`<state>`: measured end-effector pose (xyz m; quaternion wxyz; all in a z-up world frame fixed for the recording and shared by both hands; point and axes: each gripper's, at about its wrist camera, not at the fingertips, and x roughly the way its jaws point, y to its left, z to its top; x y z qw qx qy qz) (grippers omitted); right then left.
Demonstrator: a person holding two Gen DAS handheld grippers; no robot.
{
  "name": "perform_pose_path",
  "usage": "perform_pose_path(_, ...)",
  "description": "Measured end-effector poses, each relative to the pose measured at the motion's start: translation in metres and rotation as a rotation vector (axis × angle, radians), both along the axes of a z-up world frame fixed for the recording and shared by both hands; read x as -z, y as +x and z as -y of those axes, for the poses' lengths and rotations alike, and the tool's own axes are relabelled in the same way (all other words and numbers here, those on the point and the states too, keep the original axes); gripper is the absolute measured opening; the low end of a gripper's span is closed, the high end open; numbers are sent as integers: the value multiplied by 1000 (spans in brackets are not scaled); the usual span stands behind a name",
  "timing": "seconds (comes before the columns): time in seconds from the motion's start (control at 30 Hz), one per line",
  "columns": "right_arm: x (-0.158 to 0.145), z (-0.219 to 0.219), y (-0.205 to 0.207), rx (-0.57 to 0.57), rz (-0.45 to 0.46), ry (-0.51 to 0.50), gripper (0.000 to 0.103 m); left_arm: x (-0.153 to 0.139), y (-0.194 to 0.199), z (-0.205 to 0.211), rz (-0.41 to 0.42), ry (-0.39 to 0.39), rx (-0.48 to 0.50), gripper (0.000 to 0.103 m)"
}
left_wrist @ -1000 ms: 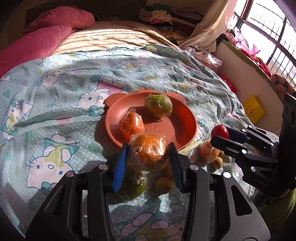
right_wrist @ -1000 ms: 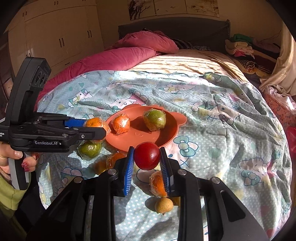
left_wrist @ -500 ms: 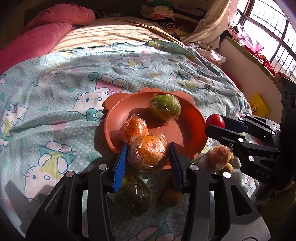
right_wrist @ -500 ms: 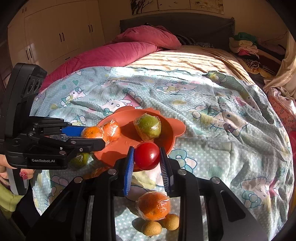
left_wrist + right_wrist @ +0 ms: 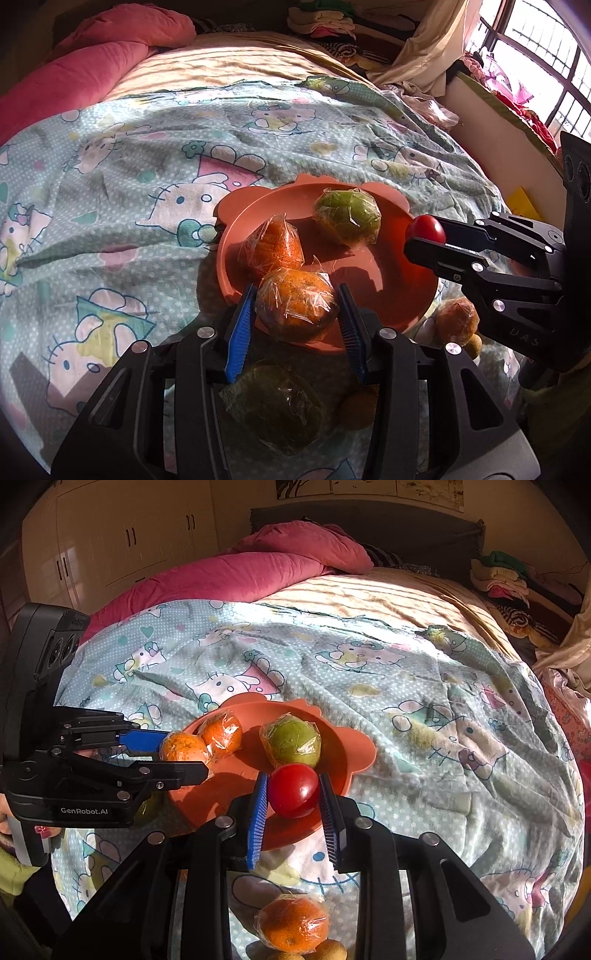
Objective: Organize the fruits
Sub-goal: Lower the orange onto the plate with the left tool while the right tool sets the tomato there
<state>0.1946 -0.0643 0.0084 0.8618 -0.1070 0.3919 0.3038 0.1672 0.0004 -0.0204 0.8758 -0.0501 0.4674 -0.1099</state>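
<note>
2 plastic-wrapped oranges (image 5: 271, 248) and 1 green fruit (image 5: 347, 216) fill the plate (image 5: 391, 291).

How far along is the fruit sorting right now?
Done: a wrapped orange and a wrapped green fruit lie on the plate. In hand: left tool grips another wrapped orange, right tool a red tomato, both over the plate. Left on the blanket: a dark green wrapped fruit, one more wrapped orange, some small brown fruits.

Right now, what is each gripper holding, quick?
Left gripper: closed on a plastic-wrapped orange over the salmon-pink plate.
Right gripper: closed on a shiny red tomato.
</note>
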Motion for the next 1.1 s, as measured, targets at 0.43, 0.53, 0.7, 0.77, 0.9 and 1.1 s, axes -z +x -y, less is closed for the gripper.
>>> perform_pose_path(0.43,12,-12,17,-51,-22,-99,26,1,2,0,3,-7,11,35)
perform_pose_path(0.53,13,-14,18,-54,-26,-103,26,1,2,0,3,-6,12,35)
perform_pose_path(0.7,15,-17,19,-58,-29,-112,26,1,2,0,3,-7,13,35)
perform_pose_path(0.77,15,-17,19,-57,-29,-109,26,1,2,0,3,-8,14,35)
perform_pose_path(0.9,17,-17,19,-52,-33,-103,26,1,2,0,3,-6,13,35)
perform_pose_path(1.1,17,-17,21,-44,-40,-88,27,0,2,0,3,-7,12,35)
